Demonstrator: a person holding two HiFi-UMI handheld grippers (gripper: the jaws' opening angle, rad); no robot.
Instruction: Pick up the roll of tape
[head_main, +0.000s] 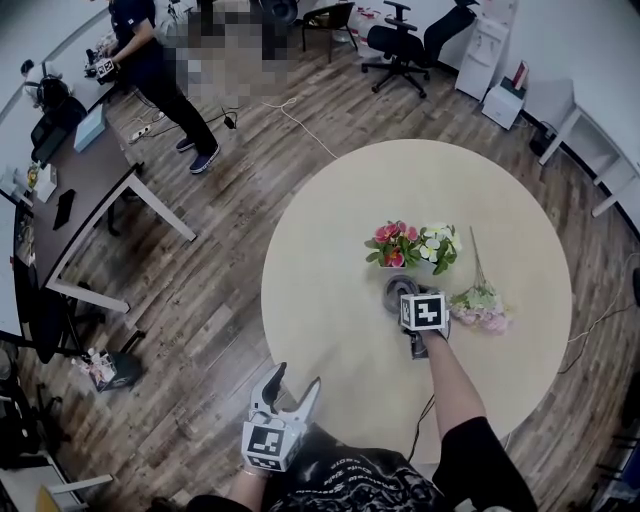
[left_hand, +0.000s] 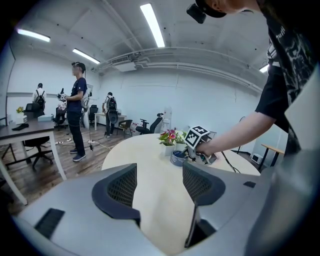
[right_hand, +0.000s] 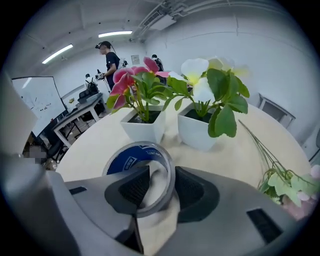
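The roll of tape (right_hand: 131, 162), grey with a blue core, lies flat on the round beige table (head_main: 330, 250) in front of two white flower pots. My right gripper (right_hand: 162, 175) points down over it: one jaw stands inside the ring, the other outside, with the near wall between them. A gap shows between the inner pad and the wall, so the gripper is open. In the head view the marker cube hides most of the roll (head_main: 393, 292). My left gripper (head_main: 296, 380) hangs open and empty at the table's near edge, well short of the roll (left_hand: 177, 158).
Just behind the tape stand a pot of pink flowers (right_hand: 142, 127) and a pot of white flowers (right_hand: 197, 130). A loose flower sprig (head_main: 480, 300) lies to the right. A person (head_main: 160, 70) stands by a desk (head_main: 70, 200) at far left; office chairs (head_main: 400, 45) stand beyond.
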